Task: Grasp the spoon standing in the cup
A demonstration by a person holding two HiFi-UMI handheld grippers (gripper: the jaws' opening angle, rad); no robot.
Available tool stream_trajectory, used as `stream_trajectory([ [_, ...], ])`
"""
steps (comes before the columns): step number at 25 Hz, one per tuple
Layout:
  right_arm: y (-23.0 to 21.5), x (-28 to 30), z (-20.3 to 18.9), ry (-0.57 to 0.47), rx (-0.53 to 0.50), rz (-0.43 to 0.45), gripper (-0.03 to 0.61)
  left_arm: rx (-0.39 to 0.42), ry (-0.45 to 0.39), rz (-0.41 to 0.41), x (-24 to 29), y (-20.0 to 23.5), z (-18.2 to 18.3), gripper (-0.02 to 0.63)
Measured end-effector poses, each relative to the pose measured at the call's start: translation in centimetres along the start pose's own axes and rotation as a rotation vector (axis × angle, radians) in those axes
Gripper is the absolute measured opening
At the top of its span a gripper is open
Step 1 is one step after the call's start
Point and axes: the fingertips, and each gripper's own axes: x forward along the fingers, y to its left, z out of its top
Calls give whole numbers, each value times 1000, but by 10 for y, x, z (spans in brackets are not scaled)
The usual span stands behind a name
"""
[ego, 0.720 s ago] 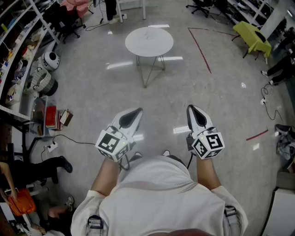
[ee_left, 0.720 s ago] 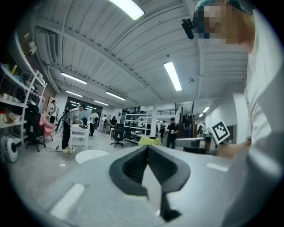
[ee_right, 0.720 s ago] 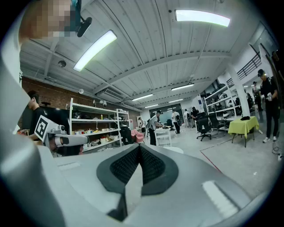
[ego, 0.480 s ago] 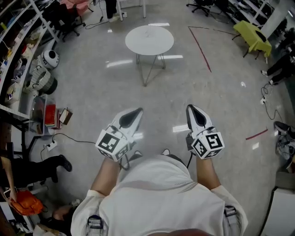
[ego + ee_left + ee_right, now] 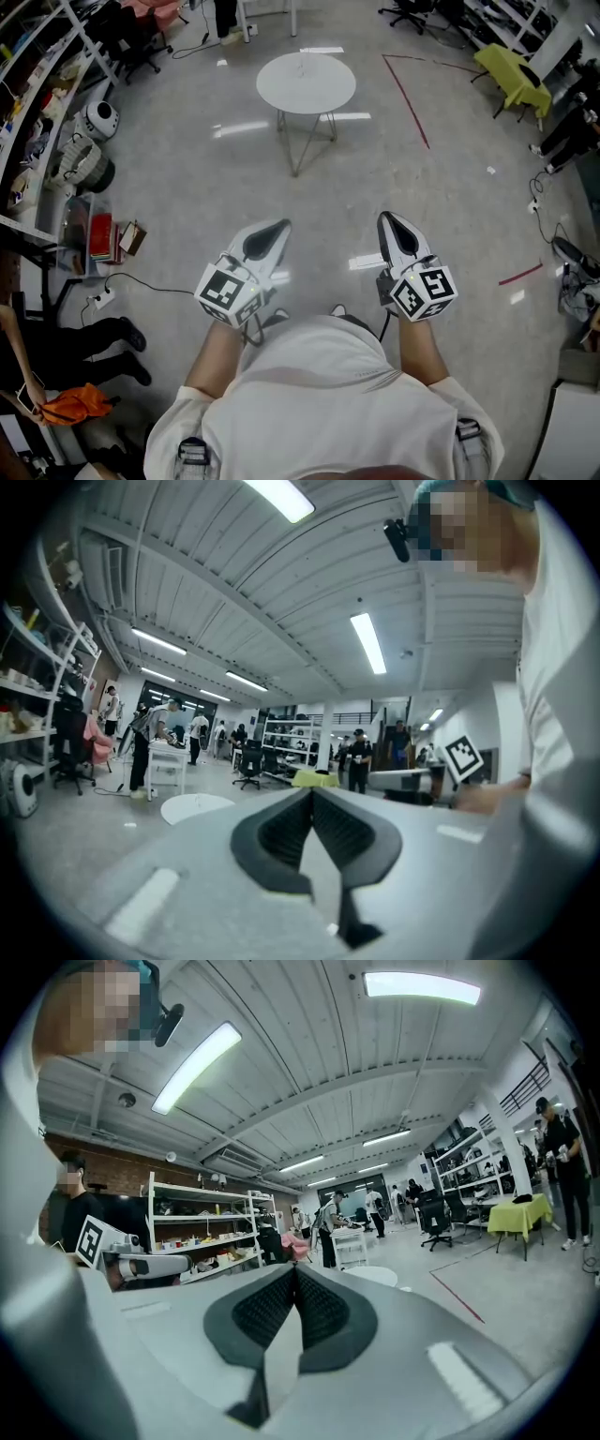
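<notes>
No cup or spoon is clear in any view. A round white table (image 5: 307, 82) stands a few steps ahead, with only a faint small mark near its middle, too small to make out. My left gripper (image 5: 279, 226) and right gripper (image 5: 385, 218) are held side by side at waist height, pointing towards the table and far short of it. In the left gripper view the left gripper (image 5: 311, 792) has its ribbed pads pressed together with nothing between them. The right gripper (image 5: 294, 1270) is the same in its own view. The table (image 5: 195, 806) shows low on the left there.
Grey polished floor lies between me and the table. Shelving with clutter (image 5: 37, 141) lines the left side, and a cable and boxes (image 5: 103, 239) lie on the floor. A yellow-green table (image 5: 511, 75) and office chairs stand at the back right. A person's legs (image 5: 80, 339) are at the lower left.
Both grippers have held still. The person at the lower left has shifted, and the orange item they carry has moved right.
</notes>
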Motion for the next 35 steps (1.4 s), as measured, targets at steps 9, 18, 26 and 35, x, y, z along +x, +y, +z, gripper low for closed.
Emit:
stream_trajectory([
  [9,43,44,-5,7,-30,44,5,-18,-8,-4,-26,47,-4,2],
  [18,66,110,-19,31,-49,28,5,-48,11,-1,-43,123,-19,2],
  [26,22,207,-13,43,-43,69,6,-51,15,41,15,200,-17,2],
  [35,-97,342,36,47,-35,136,6,-49,22,114,158,296,16,2],
])
